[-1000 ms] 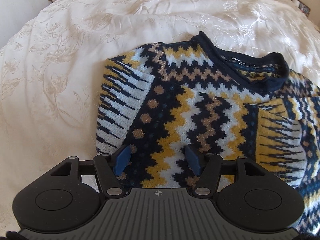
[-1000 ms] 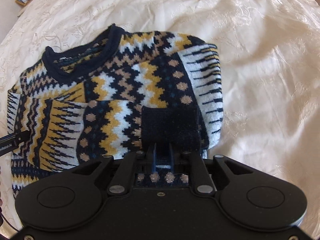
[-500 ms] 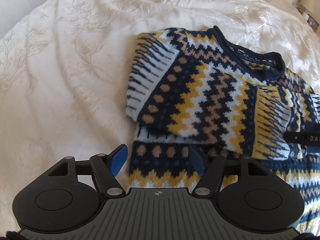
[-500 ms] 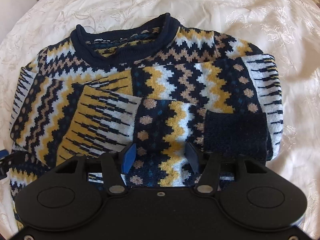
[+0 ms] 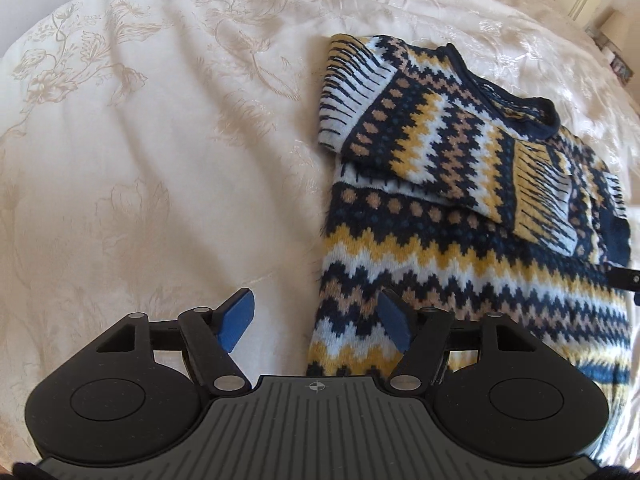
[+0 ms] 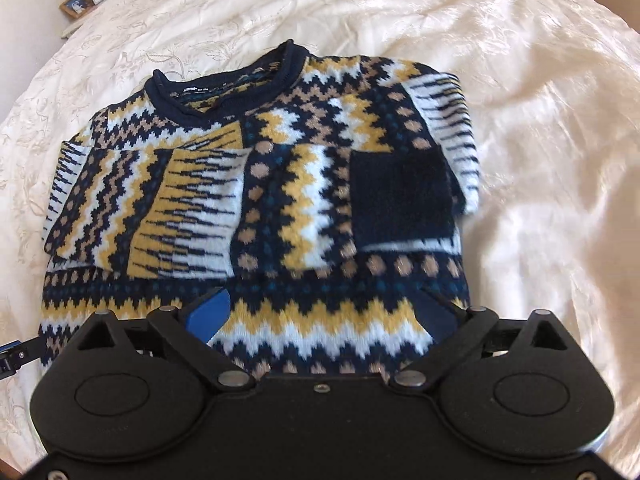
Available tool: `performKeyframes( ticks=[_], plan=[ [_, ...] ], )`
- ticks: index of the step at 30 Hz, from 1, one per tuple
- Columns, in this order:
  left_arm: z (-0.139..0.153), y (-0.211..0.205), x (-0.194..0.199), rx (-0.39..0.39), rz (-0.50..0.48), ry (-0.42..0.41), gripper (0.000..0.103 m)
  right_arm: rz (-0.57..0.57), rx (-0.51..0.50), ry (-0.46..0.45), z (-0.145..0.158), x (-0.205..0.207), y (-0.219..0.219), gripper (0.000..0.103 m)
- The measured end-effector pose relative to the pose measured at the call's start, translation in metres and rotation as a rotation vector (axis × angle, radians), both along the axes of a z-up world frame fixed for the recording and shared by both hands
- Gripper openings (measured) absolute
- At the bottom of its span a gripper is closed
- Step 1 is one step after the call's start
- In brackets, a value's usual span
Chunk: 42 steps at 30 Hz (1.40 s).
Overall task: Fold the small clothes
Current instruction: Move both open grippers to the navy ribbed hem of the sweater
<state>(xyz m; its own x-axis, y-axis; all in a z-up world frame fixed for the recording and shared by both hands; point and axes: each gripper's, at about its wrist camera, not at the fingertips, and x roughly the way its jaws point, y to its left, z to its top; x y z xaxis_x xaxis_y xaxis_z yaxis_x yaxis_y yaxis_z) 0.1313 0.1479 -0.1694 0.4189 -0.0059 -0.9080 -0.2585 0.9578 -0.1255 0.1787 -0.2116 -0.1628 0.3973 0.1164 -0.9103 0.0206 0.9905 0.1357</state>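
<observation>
Where cream floral-embroidered bedspread covers the bed, the navy, mustard and white zigzag-knit sweater lies, sleeves folded in. Left gripper and right gripper hover at its hem, both spread wide, empty.

Two close wrist views angled down from the sweater's hem side, left one offset leftward, both sharing it.

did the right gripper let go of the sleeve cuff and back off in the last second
Yes. The right gripper now stands open and empty, pulled back toward the sweater hem, while the navy cuff lies flat farther ahead.
</observation>
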Motion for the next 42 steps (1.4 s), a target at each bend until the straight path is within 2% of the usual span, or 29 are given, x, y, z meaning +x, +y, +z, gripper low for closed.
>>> performKeyframes(
  ticks=[8, 13, 21, 29, 34, 42],
  plan=[
    [0.014, -0.019, -0.053, -0.016, -0.07, -0.031, 0.067, 0.016, 0.054, 0.051, 0.001, -0.069, -0.033, 0.1],
    [0.011, -0.043, -0.092, 0.025, -0.137, 0.0, 0.067, 0.048, 0.089, 0.092, -0.013, -0.107, -0.049, 0.101],
    [-0.005, -0.069, -0.143, 0.047, -0.127, 0.024, 0.067, 0.094, 0.133, 0.112, -0.032, -0.151, -0.061, 0.101],
    [-0.027, -0.077, -0.156, 0.07, -0.095, 0.036, 0.067, 0.141, 0.151, 0.127, -0.055, -0.176, -0.055, 0.102],
    [-0.039, -0.083, -0.153, 0.07, -0.098, 0.041, 0.068, 0.169, 0.124, 0.125, -0.068, -0.183, -0.05, 0.102],
    [-0.049, -0.08, -0.152, 0.058, -0.061, 0.053, 0.082, 0.209, 0.112, 0.065, -0.077, -0.19, -0.048, 0.103]
  ],
)
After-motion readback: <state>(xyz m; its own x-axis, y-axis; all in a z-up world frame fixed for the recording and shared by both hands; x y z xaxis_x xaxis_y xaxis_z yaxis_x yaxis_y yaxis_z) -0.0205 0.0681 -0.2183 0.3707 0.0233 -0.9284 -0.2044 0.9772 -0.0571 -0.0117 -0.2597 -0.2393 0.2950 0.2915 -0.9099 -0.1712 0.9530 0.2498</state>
